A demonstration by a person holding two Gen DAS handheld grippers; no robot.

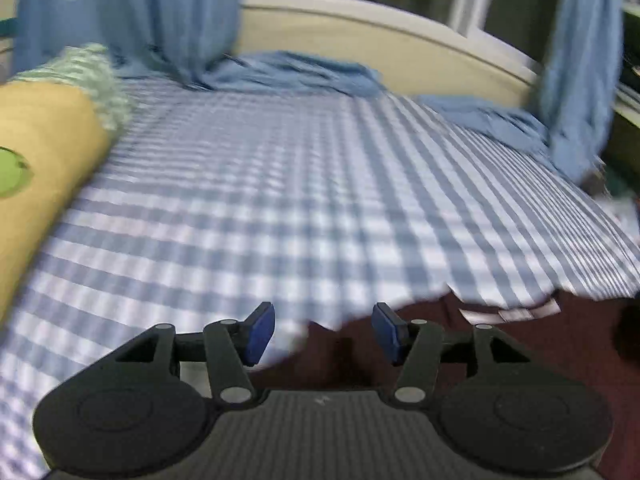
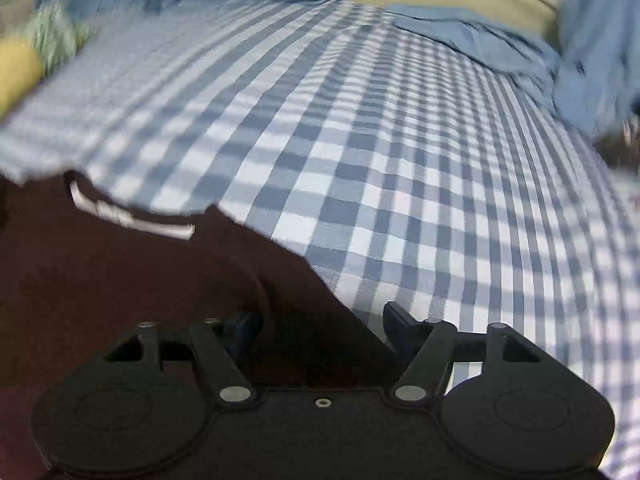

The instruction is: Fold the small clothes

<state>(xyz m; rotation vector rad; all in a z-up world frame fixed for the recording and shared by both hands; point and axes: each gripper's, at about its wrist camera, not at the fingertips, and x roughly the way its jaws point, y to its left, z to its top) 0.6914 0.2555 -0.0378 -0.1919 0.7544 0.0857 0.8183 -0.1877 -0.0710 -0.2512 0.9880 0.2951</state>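
Note:
A dark maroon garment [image 1: 520, 344] with a white label lies on the blue-and-white checked bed sheet [image 1: 280, 200]. In the left wrist view its edge runs between the open blue pads of my left gripper [image 1: 323, 334], which hovers over that edge. In the right wrist view the garment [image 2: 120, 272] fills the lower left, white label near its far edge. My right gripper [image 2: 320, 330] is open over the garment's right edge; its left finger is dark against the cloth. Both views are motion-blurred.
A yellow bolster [image 1: 36, 184] and a green fuzzy cushion [image 1: 92, 76] lie at the left. Crumpled blue fabric [image 1: 304, 76] lies along the far edge, blue curtains [image 1: 132, 12] hang behind, and a cream frame [image 1: 380, 44] bounds the bed.

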